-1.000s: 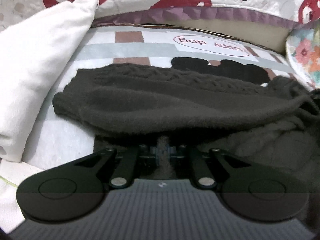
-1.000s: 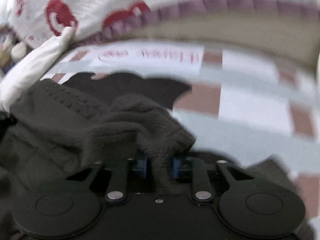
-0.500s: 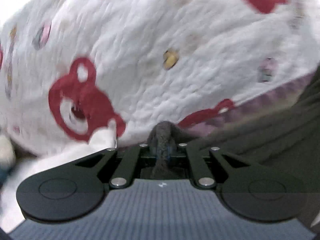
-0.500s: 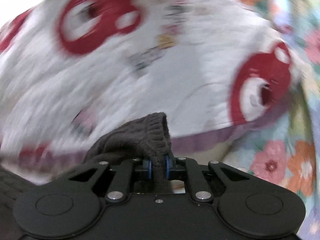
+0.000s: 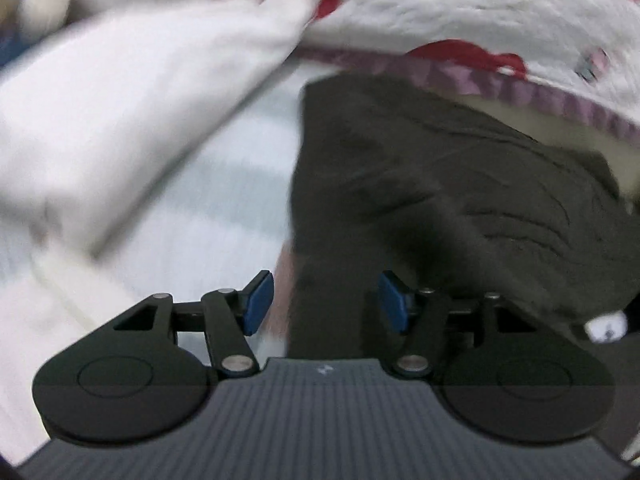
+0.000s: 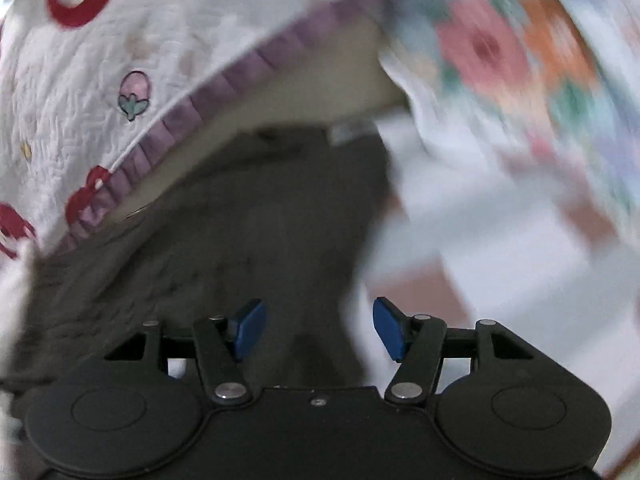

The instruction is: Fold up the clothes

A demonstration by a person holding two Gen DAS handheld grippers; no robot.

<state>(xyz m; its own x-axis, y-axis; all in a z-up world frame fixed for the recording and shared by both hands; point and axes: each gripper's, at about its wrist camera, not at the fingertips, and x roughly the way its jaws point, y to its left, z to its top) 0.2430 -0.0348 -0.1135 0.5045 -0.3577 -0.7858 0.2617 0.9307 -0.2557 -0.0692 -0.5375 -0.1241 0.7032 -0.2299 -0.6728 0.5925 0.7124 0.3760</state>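
Note:
A dark grey knitted sweater lies spread on the checked bed sheet, reaching up to the quilt's purple edge. In the left wrist view my left gripper hovers over the sweater's left edge, its jaws opening, blue pads apart and pressing on nothing. The right wrist view shows the same sweater from its right side. Above that right edge my right gripper has its jaws opening too, the cloth lying below and between the blue pads without being pinched.
A white pillow lies left of the sweater. A white quilt with red bears and a purple frill rises behind it. A flowered cushion stands at the right. Checked sheet shows bare right of the sweater.
Both grippers held the sweater's edge pinched, swung it up toward the quilt, and have now let it go; both sets of jaws stand apart and the sweater lies spread out.

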